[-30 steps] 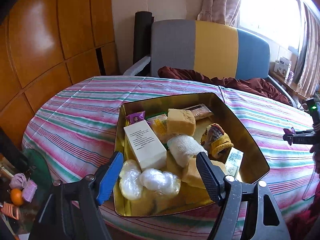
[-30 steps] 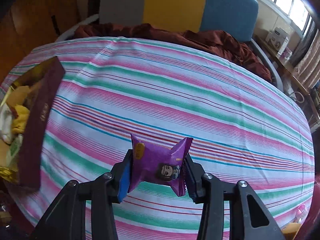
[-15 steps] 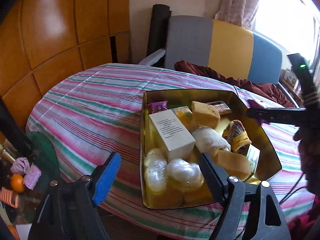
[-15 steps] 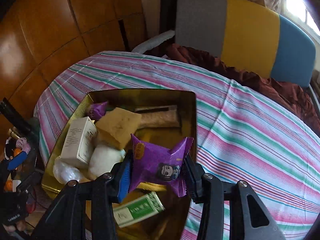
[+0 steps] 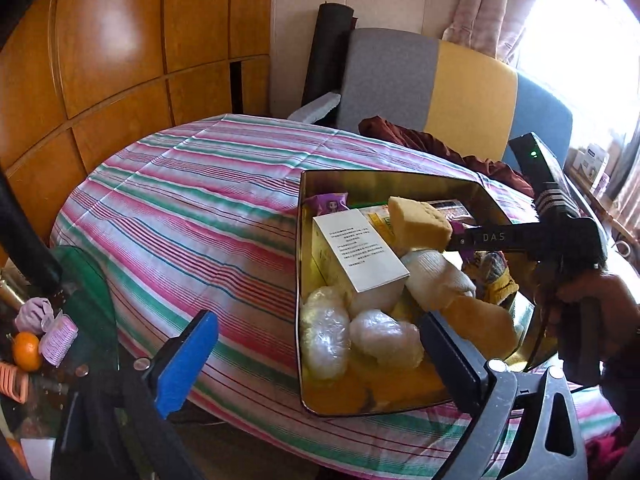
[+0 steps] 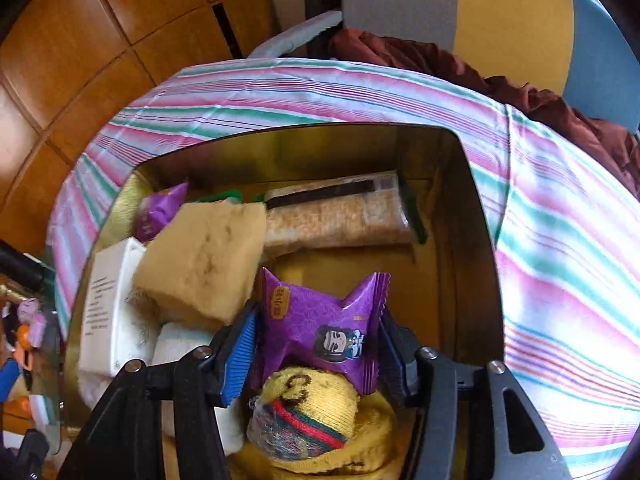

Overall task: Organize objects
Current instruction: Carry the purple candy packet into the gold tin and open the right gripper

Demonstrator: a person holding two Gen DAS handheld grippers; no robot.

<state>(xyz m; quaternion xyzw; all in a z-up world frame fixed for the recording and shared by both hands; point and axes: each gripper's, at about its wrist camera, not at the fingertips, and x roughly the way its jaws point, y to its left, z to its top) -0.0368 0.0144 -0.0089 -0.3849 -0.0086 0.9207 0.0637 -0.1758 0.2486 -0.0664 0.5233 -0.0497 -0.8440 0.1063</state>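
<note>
Most of the sorting looks finished, judging by how full the gold tin (image 6: 472, 184) is and how bare the striped tablecloth (image 5: 192, 200) around it lies; one item is in transit.

Right gripper (image 6: 316, 346): purple snack packet (image 6: 320, 328) sits between the pads, poised over the tin's interior. The jaws have just been opening, and a sliver of gap shows on either side of the wrapper, so I judge the packet released or about to drop; contact on the right pad is hard to rule out.

Left gripper (image 5: 316, 356): jaws spread wide, having just been opening, nothing between them. It hovers at the tin's near edge, with the wrapped white bundles (image 5: 348, 336) lying between its fingers in view but not touched.

Tin contents, relative to the right gripper:
- directly beneath: a yellow knitted item (image 6: 308, 416) with red and green stripes
- ahead and left: tan sponge block (image 6: 204, 256), a white box (image 6: 108, 304) beyond it
- far left corner: second purple packet (image 6: 160, 208)
- far wall: long brown wrapped bar (image 6: 340, 212)

Remaining, as I read it: let the packet settle into the open patch ahead of the right gripper. No other loose items show on the cloth.
</note>
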